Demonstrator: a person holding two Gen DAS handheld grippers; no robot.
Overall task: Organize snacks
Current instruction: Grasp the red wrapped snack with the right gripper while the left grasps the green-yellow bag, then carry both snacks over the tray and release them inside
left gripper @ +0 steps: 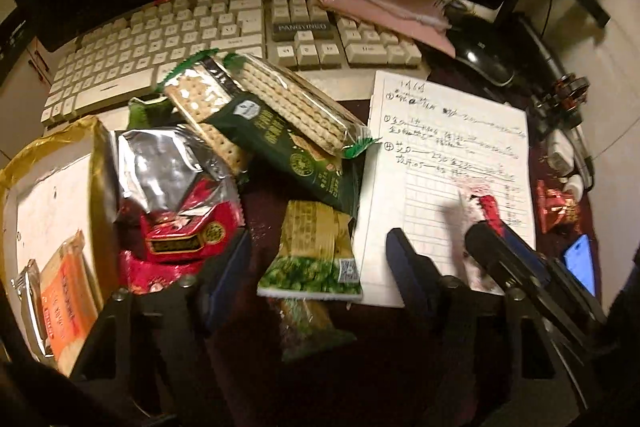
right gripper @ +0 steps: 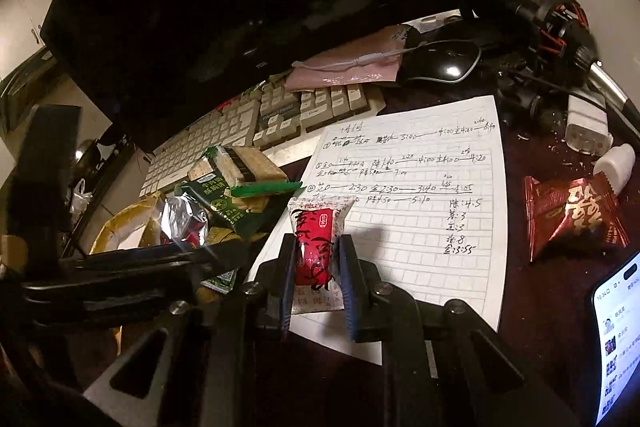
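Observation:
My left gripper (left gripper: 318,259) points down over a green pea packet (left gripper: 316,247) that lies on the dark desk. Its jaws straddle the packet with a gap on each side, so it is open. Just behind lie green cracker packs (left gripper: 280,115) and a silver-and-red packet (left gripper: 180,195). My right gripper (right gripper: 318,263) is shut on a small red-and-white packet (right gripper: 316,243) above the handwritten sheet (right gripper: 400,207). That gripper and its packet (left gripper: 488,207) also show at the right of the left wrist view. A dark red packet (right gripper: 572,215) lies alone at the right.
A gold-rimmed box (left gripper: 92,147) at the left holds an orange packet (left gripper: 64,295). A keyboard (left gripper: 180,39), a mouse (right gripper: 440,63) and a dark monitor (right gripper: 240,7) stand behind. A lit phone (right gripper: 616,339) lies at the near right, with cables and a white plug (right gripper: 584,131) beyond.

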